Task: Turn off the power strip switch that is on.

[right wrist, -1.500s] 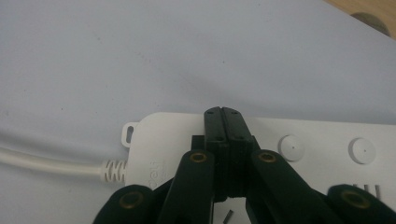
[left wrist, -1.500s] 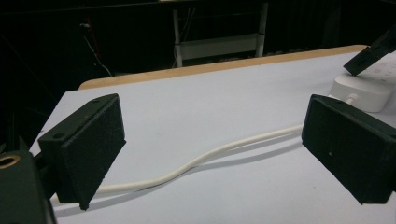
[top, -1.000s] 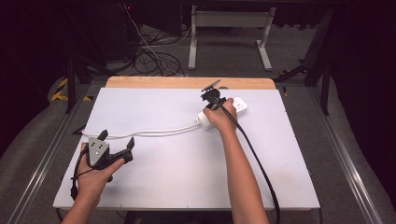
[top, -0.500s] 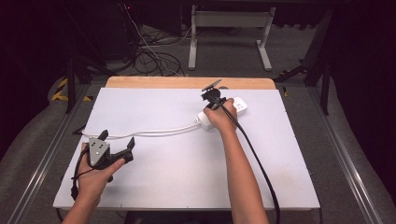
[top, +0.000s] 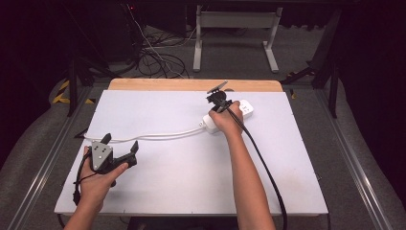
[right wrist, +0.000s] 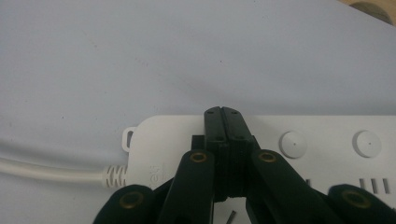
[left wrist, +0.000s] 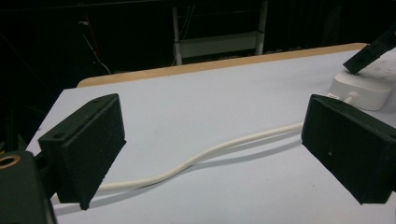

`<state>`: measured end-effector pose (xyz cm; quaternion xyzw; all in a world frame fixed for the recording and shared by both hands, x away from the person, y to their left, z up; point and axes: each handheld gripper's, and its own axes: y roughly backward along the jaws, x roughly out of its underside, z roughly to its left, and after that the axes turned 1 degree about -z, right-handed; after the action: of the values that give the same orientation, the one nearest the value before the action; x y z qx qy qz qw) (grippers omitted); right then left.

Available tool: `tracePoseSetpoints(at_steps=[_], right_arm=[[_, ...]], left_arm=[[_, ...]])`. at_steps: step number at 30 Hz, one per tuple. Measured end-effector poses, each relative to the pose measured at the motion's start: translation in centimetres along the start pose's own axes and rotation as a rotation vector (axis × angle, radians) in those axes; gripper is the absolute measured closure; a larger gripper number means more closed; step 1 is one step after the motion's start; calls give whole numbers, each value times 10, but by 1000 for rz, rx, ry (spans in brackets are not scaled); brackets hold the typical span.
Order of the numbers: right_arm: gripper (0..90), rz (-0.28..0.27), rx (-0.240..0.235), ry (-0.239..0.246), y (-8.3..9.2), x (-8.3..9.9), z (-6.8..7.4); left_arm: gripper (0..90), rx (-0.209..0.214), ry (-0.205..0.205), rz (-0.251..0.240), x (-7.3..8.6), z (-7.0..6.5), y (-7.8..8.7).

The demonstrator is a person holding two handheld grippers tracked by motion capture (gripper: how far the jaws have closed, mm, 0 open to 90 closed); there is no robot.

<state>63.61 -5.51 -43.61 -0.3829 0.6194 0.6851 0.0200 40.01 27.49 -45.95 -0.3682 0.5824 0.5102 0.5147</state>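
Power strip point(right wrist: 261, 140) lies directly under closed right tongs point(right wrist: 222, 112); left tongs point(left wrist: 210, 154) gape wide, well apart.

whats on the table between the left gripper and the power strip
Only the white cord, running from the power strip toward the left gripper across the bare white table, as the high view shows.

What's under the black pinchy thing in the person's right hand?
A white power strip lies under the right gripper, whose shut fingers point down at its top near the cord end. Two round buttons show beside them. The spot beneath the fingers is covered.
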Motion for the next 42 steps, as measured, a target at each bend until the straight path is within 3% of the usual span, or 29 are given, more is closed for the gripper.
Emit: tracePoseSetpoints(at_steps=[6, 16, 27, 30, 32, 36, 37, 40, 42], right_arm=[[900, -18, 2, -15, -1, 0, -2], [900, -25, 41, 25, 1, 1, 3], [900, -65, 12, 14, 3, 4, -1], [900, -174, 8, -21, 12, 5, -6], [900, -211, 28, -9, 19, 5, -9], [900, -323, 20, -25, 45, 5, -21], [900, -323, 20, -25, 45, 5, -21], [900, -428, 24, -11, 78, 14, -33], [900, -444, 23, -13, 83, 16, -36]], left_arm=[[66, 1, -1, 0, 0, 1, 0], [66, -4, 5, -1, 0, 2, 1], [66, -3, 8, -1, 0, 2, 0], [66, -4, 9, -1, 1, 3, 0], [66, -4, 10, 1, 1, 3, 0], [66, -8, 17, -1, 1, 4, 0], [66, -8, 17, -1, 1, 4, 1], [66, -11, 16, 0, 1, 5, 2], [66, -12, 18, 1, 1, 5, 2]])
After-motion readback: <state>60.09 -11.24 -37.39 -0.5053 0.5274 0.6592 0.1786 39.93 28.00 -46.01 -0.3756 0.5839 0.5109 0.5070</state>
